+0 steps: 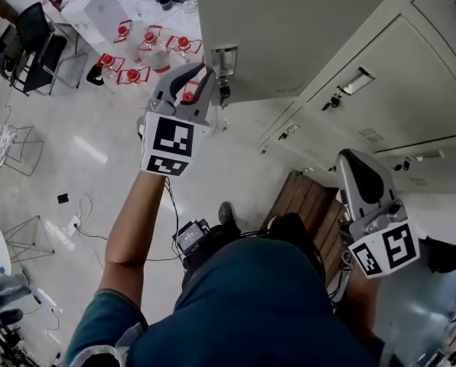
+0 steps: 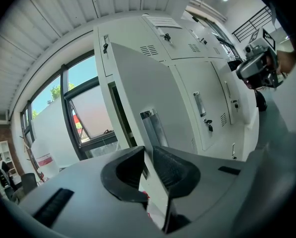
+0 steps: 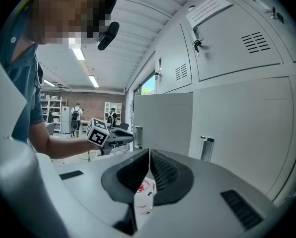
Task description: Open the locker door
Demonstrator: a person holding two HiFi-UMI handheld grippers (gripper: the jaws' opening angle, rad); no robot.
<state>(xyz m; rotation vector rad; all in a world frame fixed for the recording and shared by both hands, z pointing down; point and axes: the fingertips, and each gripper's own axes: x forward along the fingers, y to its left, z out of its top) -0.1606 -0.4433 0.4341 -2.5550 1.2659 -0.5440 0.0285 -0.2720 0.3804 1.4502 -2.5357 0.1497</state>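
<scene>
**Left gripper pinches the open door's edge**

Head view: the grey sheet-metal locker door (image 1: 289, 29) stands swung out from its bank, carrying a chrome recessed handle (image 1: 224, 56) near its free edge. The left gripper (image 1: 205, 71) meets that edge just beside the handle. The right gripper (image 1: 350, 157) hangs well to the handle's right.

Left gripper view: the 2 pads (image 2: 165, 165) stand nearly together, pinching the door's edge beneath the handle.

Right gripper view: jaws pressed together, holding nothing.

The door looks stiff and light to swing, its smooth paint slippery. The free edge by the handle likely gives the best leverage and hold.
</scene>
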